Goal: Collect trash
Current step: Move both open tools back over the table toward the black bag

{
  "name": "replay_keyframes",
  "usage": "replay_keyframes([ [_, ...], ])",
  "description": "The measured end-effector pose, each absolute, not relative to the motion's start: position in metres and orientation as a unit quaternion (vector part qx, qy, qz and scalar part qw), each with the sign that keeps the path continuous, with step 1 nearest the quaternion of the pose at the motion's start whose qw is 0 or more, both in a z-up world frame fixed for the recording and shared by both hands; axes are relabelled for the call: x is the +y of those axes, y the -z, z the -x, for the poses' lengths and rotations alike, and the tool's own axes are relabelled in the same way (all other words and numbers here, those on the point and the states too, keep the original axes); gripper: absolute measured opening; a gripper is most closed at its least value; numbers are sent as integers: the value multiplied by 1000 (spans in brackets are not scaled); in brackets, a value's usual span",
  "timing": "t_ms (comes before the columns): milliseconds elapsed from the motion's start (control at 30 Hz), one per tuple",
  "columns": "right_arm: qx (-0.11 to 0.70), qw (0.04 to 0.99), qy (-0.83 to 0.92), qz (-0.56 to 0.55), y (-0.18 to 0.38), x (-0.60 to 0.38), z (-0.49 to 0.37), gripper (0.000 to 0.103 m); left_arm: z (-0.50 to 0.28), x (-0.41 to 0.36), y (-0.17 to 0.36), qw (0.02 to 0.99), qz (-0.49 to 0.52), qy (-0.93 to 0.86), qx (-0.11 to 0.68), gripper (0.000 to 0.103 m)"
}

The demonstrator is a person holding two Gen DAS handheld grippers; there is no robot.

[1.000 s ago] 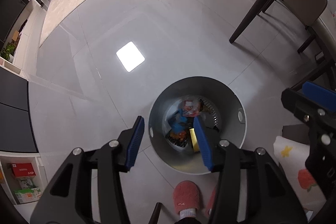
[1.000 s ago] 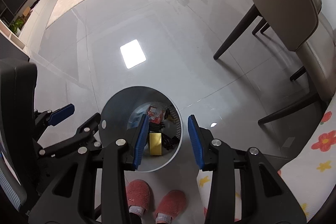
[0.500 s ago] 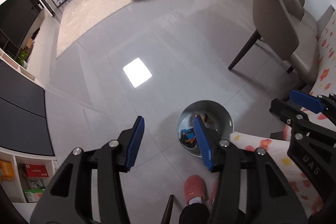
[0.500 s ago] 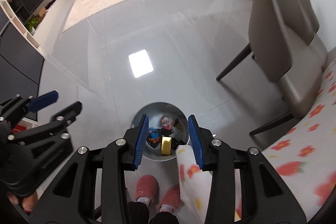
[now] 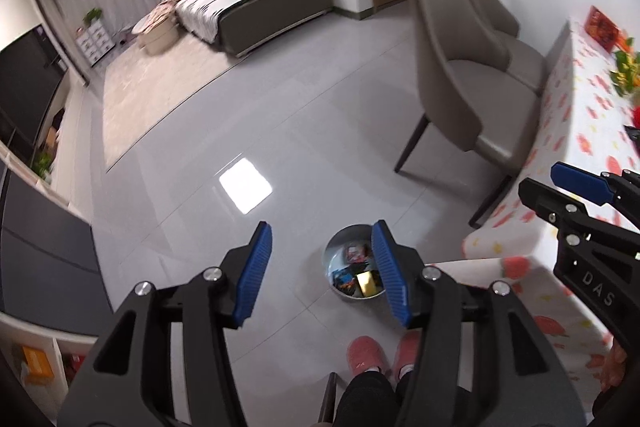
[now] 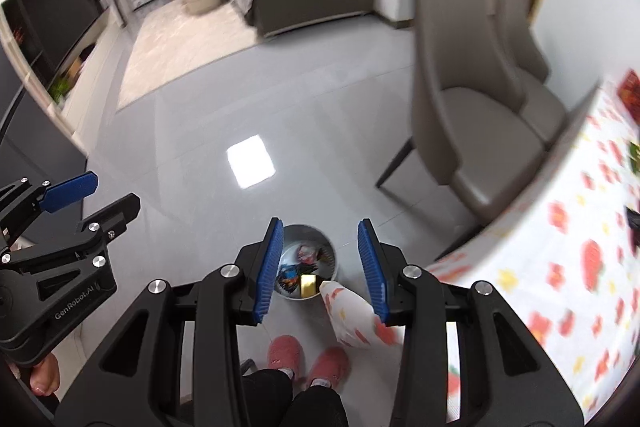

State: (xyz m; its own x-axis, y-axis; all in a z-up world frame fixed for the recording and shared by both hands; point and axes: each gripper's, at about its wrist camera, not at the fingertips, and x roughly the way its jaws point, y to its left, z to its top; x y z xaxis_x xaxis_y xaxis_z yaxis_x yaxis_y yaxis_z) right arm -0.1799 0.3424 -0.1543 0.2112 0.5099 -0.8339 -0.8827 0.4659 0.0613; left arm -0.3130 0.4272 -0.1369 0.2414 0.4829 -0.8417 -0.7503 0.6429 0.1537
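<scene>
Both grippers — left gripper [image 5: 322, 269] and right gripper [image 6: 320, 267] — hang empty with jaws spread above the metal trash bin [image 6: 325, 235], whose light, crinkly wrappers [image 6: 306, 251] probably want an edge pinch.

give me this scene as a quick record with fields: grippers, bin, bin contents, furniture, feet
left hand-held gripper: open, holding nothing
right hand-held gripper: open, holding nothing
bin: round, grey, on the floor beside the table corner
bin contents: yellow packet, coloured wrappers
table: floral cloth
chairs: two, beige, at the table
feet: pink slippers, near the bin
</scene>
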Motion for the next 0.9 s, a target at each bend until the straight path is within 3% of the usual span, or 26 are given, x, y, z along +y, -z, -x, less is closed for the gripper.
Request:
replay_keyframes([
  [333, 422, 831, -332, 148, 119, 223, 106, 38, 214, 361, 111, 841, 64, -280, 459, 53],
  [900, 422, 886, -169, 85, 110, -57, -93, 38, -28, 134, 113, 882, 18, -124, 454, 53],
])
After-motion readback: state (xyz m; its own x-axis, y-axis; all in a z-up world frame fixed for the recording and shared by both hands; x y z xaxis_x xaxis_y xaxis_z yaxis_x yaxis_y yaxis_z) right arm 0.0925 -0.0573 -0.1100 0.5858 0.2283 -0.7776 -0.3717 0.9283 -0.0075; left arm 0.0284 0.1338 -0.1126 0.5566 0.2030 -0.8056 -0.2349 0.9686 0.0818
